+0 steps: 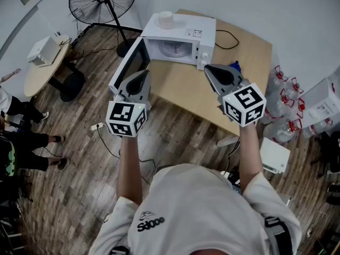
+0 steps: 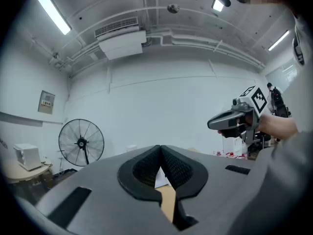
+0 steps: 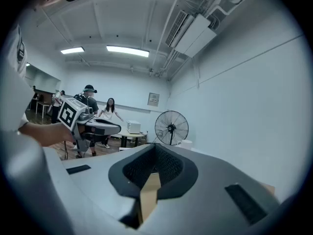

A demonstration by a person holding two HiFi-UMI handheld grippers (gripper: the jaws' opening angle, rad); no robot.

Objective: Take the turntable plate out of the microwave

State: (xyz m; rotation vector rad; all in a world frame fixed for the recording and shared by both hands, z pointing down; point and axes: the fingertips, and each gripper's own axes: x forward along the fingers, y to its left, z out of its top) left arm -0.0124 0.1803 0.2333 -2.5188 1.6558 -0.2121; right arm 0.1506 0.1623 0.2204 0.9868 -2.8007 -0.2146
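Microwave (image 1: 183, 35) at the table's (image 1: 212, 97) far edge stands open, turntable plate (image 1: 173, 49) inside untouched; left gripper (image 1: 142, 74) and right gripper (image 1: 210, 69) hover clenched, empty, well short.

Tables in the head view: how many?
2. The wooden table under the microwave, top centre; a round table at left. Others may be hidden.

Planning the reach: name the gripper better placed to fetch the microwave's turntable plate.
Probably right. The right gripper, shut and empty, faces the open microwave unobstructed; the left gripper, also shut, hangs beside the swung-out door, which crowds its path to the turntable plate.
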